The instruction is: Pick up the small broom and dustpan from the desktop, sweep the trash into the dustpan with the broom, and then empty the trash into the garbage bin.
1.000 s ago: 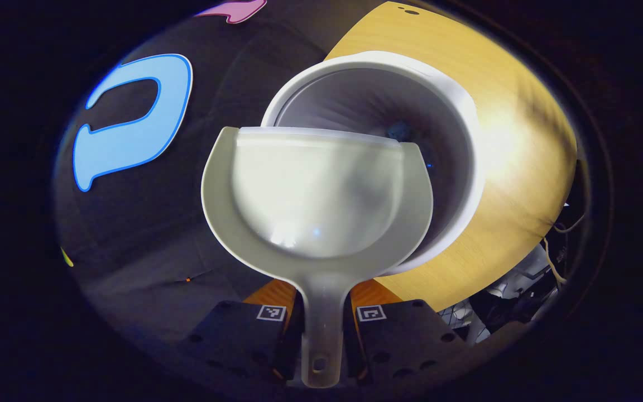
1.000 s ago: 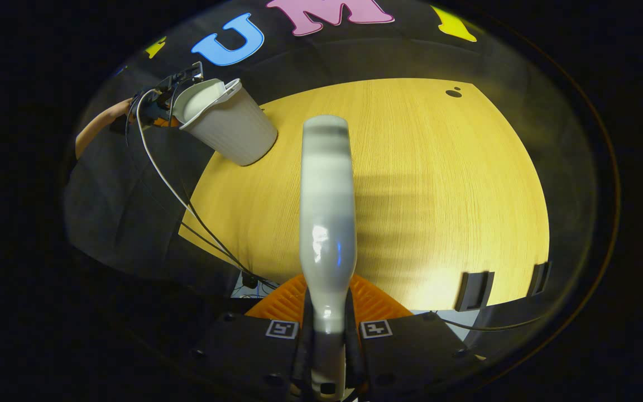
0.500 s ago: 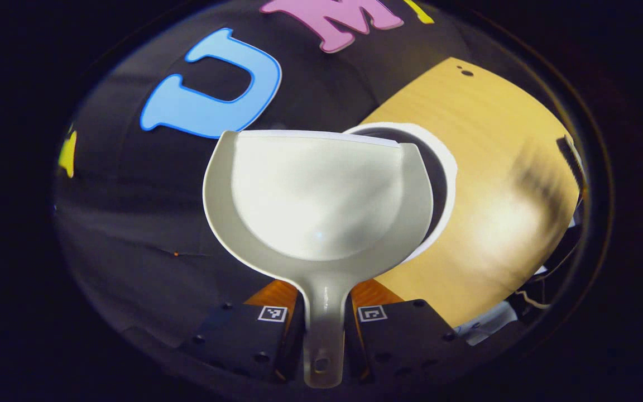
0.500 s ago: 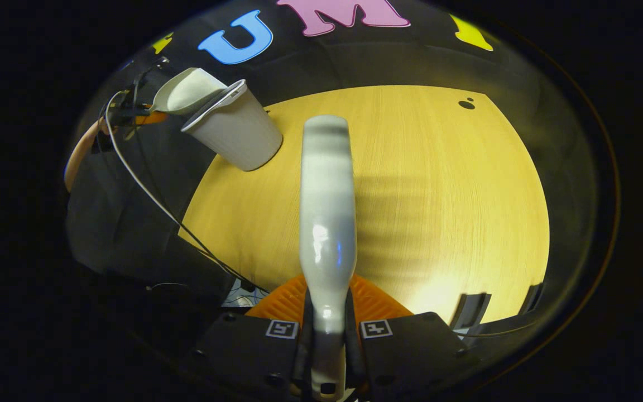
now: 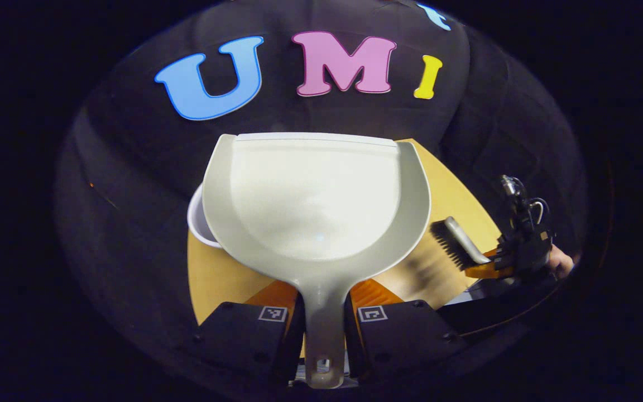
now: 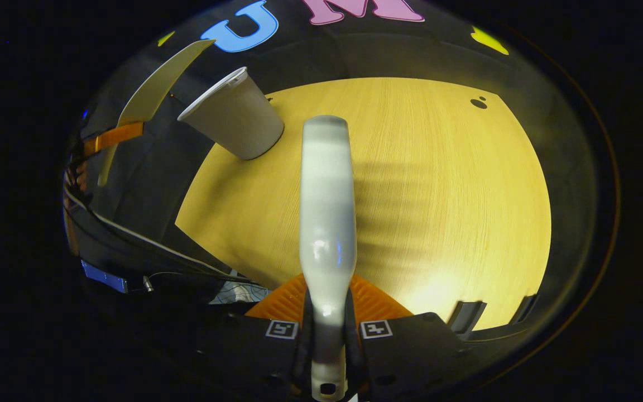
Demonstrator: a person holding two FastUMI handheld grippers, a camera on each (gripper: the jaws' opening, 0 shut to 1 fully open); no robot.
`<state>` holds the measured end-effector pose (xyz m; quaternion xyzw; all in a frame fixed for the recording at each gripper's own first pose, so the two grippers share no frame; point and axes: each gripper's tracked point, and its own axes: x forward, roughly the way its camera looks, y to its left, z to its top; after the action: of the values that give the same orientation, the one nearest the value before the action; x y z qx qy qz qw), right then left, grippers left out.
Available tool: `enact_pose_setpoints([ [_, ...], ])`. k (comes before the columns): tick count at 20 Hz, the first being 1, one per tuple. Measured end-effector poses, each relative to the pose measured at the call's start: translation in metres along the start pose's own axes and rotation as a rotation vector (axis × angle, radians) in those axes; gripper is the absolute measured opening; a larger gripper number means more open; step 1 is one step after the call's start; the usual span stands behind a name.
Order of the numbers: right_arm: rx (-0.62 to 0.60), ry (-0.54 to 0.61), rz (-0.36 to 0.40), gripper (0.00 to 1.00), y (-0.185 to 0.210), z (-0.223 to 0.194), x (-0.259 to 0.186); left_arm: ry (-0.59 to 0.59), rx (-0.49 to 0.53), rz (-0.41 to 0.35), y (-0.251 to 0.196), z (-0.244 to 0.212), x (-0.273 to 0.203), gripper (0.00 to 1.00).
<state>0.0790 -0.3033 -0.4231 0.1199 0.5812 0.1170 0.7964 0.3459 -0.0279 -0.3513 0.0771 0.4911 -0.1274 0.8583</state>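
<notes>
Left gripper [image 5: 324, 329]: is clamping both fingers on the handle of the dustpan [image 5: 316, 195], holding it raised in the air above the near edge of the garbage bin. In the right gripper view the same gripper [image 6: 112, 137] is showing to the left of the garbage bin, clear of it.

Dustpan: is sitting level with its open lip pointing toward the booth wall; its scoop is looking bare, with no trash visible inside. In the right gripper view it [image 6: 154, 89] is appearing edge-on, up and to the left of the garbage bin, not touching it.

Garbage bin [image 6: 235, 123]: is standing upright on the desktop [image 6: 438, 184] at its far left corner. In the left gripper view only a slice of its rim [image 5: 198, 223] is peeking out from under the dustpan.

Right gripper [image 6: 327, 340]: is gripping the handle of the broom [image 6: 327, 212] between both fingers, well to the right of the garbage bin. In the left gripper view this gripper [image 5: 514, 254] is holding the broom [image 5: 455, 243] above the desktop [image 5: 215, 279], bristles pointing downward.
</notes>
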Motion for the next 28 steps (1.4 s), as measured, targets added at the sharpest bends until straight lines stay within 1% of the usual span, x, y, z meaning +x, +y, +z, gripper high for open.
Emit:
enact_pose_setpoints([
  [3,0.014,0.032,-0.004,0.27,-0.011,-0.005,0.003,0.049,-0.06,-0.197,-0.072,-0.038,0.02,0.31],
  [4,0.02,0.039,-0.011,0.27,-0.016,-0.006,0.007,0.067,-0.089,-0.234,-0.084,-0.05,0.028,0.3],
  [5,0.025,0.043,-0.019,0.27,-0.022,-0.005,0.011,0.089,-0.122,-0.255,-0.094,-0.063,0.038,0.3],
  [6,0.027,0.052,-0.039,0.27,-0.03,-0.007,0.019,0.11,-0.16,-0.26,-0.098,-0.077,0.049,0.3],
  [8,0.008,0.075,-0.072,0.27,-0.043,-0.01,0.034,0.147,-0.22,-0.235,-0.098,-0.097,0.081,0.31],
  [9,-0.008,0.093,-0.082,0.26,-0.047,-0.013,0.045,0.175,-0.254,-0.211,-0.092,-0.108,0.099,0.3],
  [11,-0.02,0.146,-0.096,0.26,-0.053,-0.021,0.065,0.21,-0.296,-0.139,-0.079,-0.126,0.13,0.3],
  [13,0.019,0.176,-0.081,0.27,-0.052,-0.023,0.088,0.23,-0.274,-0.039,-0.068,-0.144,0.153,0.31],
  [14,0.044,0.181,-0.074,0.27,-0.052,-0.021,0.1,0.243,-0.252,-0.001,-0.067,-0.149,0.166,0.3],
  [15,0.062,0.185,-0.073,0.27,-0.05,-0.015,0.11,0.256,-0.239,0.016,-0.067,-0.154,0.174,0.31],
  [16,0.058,0.185,-0.082,0.27,-0.05,-0.01,0.118,0.264,-0.229,0.016,-0.068,-0.157,0.173,0.3],
  [18,0.046,0.199,-0.135,0.27,-0.056,-0.001,0.135,0.262,-0.229,0.006,-0.068,-0.155,0.175,0.3],
  [19,0.056,0.192,-0.151,0.27,-0.054,-0.002,0.142,0.266,-0.235,0.015,-0.066,-0.155,0.176,0.3],
  [21,0.099,0.181,-0.172,0.27,-0.051,0.0,0.149,0.291,-0.267,0.059,-0.066,-0.157,0.172,0.3],
  [22,0.124,0.182,-0.179,0.27,-0.052,0.004,0.152,0.302,-0.288,0.065,-0.068,-0.157,0.171,0.3],
  [24,0.178,0.197,-0.186,0.27,-0.049,0.007,0.154,0.332,-0.323,0.049,-0.071,-0.153,0.166,0.3],
  [26,0.244,0.203,-0.185,0.28,-0.046,0.01,0.156,0.337,-0.298,0.058,-0.068,-0.154,0.168,0.31],
  [27,0.264,0.2,-0.182,0.32,-0.046,0.013,0.157,0.346,-0.283,0.071,-0.066,-0.154,0.168,0.31],
  [28,0.268,0.198,-0.181,0.28,-0.046,0.014,0.156,0.351,-0.271,0.079,-0.066,-0.154,0.167,0.32],
])
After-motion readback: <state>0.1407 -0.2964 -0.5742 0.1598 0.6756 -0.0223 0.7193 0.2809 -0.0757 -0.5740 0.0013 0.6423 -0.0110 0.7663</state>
